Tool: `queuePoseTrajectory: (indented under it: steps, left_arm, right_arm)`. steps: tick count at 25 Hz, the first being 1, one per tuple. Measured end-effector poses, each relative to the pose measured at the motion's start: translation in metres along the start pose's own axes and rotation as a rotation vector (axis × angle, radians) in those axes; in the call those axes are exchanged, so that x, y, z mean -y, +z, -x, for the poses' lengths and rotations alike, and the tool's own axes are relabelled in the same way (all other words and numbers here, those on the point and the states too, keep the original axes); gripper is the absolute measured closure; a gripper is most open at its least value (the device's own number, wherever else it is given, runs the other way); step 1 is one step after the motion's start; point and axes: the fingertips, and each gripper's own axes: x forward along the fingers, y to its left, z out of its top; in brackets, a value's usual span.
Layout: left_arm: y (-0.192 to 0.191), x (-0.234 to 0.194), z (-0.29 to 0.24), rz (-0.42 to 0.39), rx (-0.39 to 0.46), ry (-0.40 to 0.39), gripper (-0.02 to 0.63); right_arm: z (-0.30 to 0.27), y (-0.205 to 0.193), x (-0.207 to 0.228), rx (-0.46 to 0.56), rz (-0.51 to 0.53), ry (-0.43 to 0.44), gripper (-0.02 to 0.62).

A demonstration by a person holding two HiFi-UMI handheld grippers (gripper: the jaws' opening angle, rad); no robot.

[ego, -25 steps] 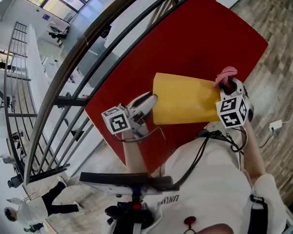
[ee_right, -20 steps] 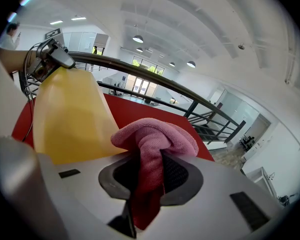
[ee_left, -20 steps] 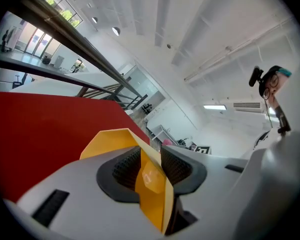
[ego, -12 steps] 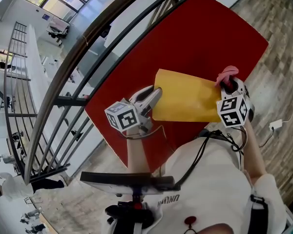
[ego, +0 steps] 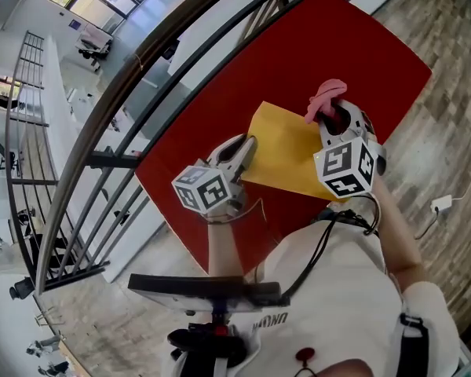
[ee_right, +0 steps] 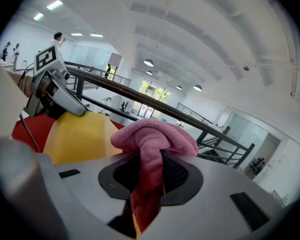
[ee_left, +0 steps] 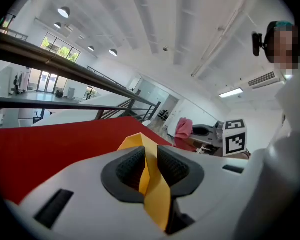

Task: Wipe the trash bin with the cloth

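The yellow trash bin (ego: 286, 151) lies on its side on the red table (ego: 330, 45). My left gripper (ego: 247, 144) is at its left end; in the left gripper view the bin's thin yellow wall (ee_left: 141, 143) stands between the closing jaws, and both pads touch it. My right gripper (ego: 334, 115) is shut on a bunched pink cloth (ego: 326, 96) at the bin's far edge. In the right gripper view the cloth (ee_right: 155, 134) fills the jaws, with the bin (ee_right: 82, 134) lower left.
A dark metal railing (ego: 141, 77) runs along the table's left side, with a drop to a lower floor beyond. Wooden flooring (ego: 447, 93) lies to the right. A black cable (ego: 330, 218) hangs near the person's body at the table's near edge.
My right gripper has carried the cloth up and left, from the bin's right end to its far edge. My left gripper has moved onto the bin's left edge and narrowed.
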Motion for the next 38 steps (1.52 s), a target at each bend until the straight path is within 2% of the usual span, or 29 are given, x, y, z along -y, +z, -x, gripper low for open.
queuePoseTrajectory:
  steps: [4,7,13,16,25,38]
  left_arm:
    - [-0.004,0.0,0.004,0.002,-0.003,-0.011,0.528]
    - [-0.006,0.0,0.008,-0.001,-0.002,-0.023,0.528]
    - [-0.009,0.003,0.014,-0.004,0.01,-0.047,0.528]
    - [-0.009,0.004,0.015,-0.002,0.017,-0.051,0.528]
    - [-0.012,0.004,0.014,-0.001,0.02,-0.036,0.528]
    - [-0.013,0.006,0.016,0.004,0.025,-0.036,0.528]
  right_arm:
    - [-0.014,0.044,-0.03,0.093,0.052,0.107,0.505]
    - [-0.03,0.061,-0.056,0.116,0.117,0.197,0.505]
    - [-0.052,0.066,-0.094,0.091,0.158,0.375,0.505]
    - [-0.055,0.062,-0.104,0.071,0.165,0.426,0.505]
    - [-0.044,0.041,-0.1,0.039,0.157,0.478,0.505]
    - [-0.008,-0.011,-0.073,-0.024,0.14,0.461,0.505]
